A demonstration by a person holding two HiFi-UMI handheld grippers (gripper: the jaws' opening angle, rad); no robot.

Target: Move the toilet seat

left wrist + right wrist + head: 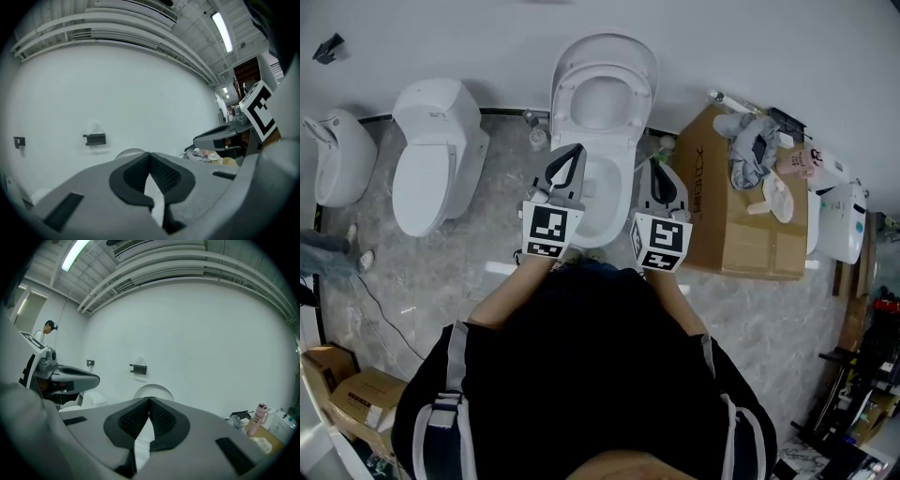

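Three toilets (602, 103) (436, 155) (339, 157), three cardboard boxes (750, 234) (367, 401) (326, 364), two claws (574, 152) (655, 163)

You are in a bare workshop or test room, not a bathroom: toilets (605, 103) line a white wall (787, 47), a cardboard box (750, 230) sits on the stone floor (487, 281), and a strip light (75, 251) hangs overhead.

White wall (787, 47) running behind; grey marble floor (478, 281) showing below; cardboard box (741, 234) sitting at rt; strip light (221, 31) glowing on ceiling.
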